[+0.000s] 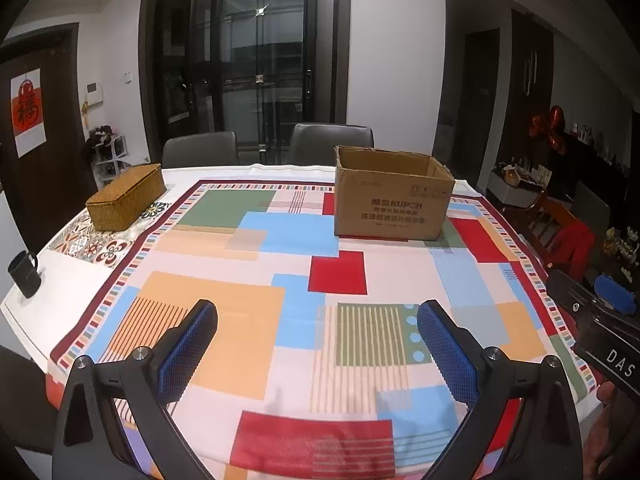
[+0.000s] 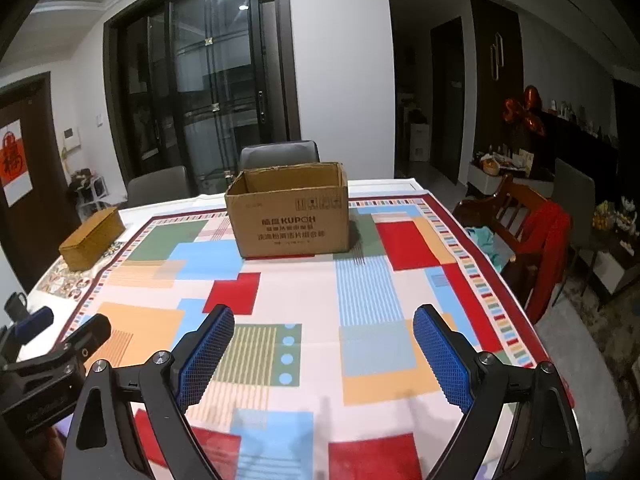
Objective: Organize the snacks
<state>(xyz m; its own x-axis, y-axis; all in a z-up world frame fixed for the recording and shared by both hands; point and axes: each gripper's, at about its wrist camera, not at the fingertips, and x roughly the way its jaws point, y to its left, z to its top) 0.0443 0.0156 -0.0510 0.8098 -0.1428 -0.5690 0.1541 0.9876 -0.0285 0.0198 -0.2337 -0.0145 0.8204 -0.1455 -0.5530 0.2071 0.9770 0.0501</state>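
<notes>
An open brown cardboard box (image 1: 392,196) stands upright at the far side of the table; it also shows in the right wrist view (image 2: 290,216). Its inside is hidden from here. No snacks are visible on the table. My left gripper (image 1: 318,316) is open and empty, held above the near part of the patterned tablecloth (image 1: 256,248). My right gripper (image 2: 324,320) is open and empty, also above the near part of the cloth. The right gripper's body shows at the right edge of the left wrist view (image 1: 600,320), and the left one at the left edge of the right wrist view (image 2: 48,356).
A lidded wicker box (image 1: 126,196) sits at the far left of the table. A dark mug (image 1: 24,274) stands near the left edge. Grey chairs (image 1: 330,142) stand behind the table. A wooden chair with red cloth (image 2: 536,236) is to the right.
</notes>
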